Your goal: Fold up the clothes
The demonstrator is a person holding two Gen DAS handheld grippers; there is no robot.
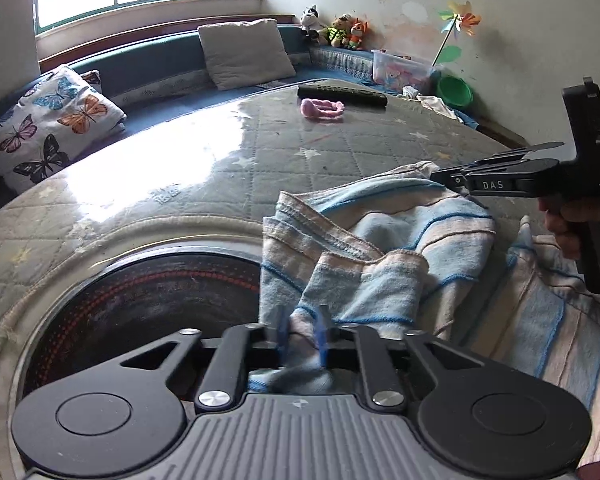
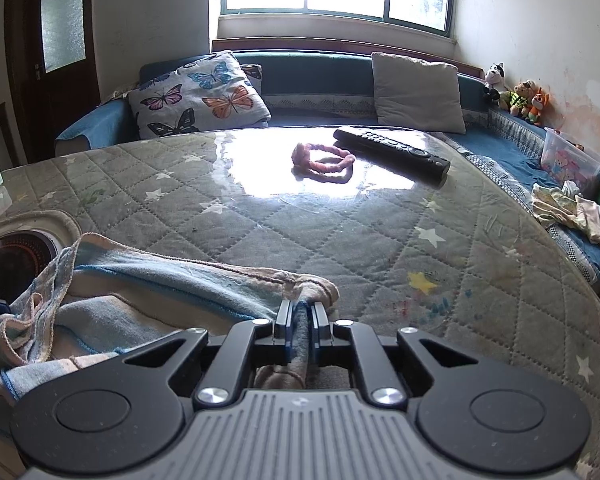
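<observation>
A striped garment in light blue and beige [image 1: 400,248] lies bunched on the quilted table cover near the front edge. My left gripper [image 1: 302,332] is shut on a fold of it at its near left end. My right gripper [image 2: 302,320] is shut on another edge of the same garment [image 2: 160,280]. In the left wrist view the right gripper [image 1: 446,178] shows from the side at the garment's far right corner, held in a hand. The cloth sags loosely between the two grips.
A round dark cooktop [image 1: 152,304] is set into the table at the left. A pink hair band [image 2: 324,162] and a black remote [image 2: 392,156] lie farther back. Beyond are a sofa with a butterfly pillow [image 2: 200,96], a grey pillow [image 2: 418,90], small clothes [image 2: 568,208] and a toy box [image 2: 568,160].
</observation>
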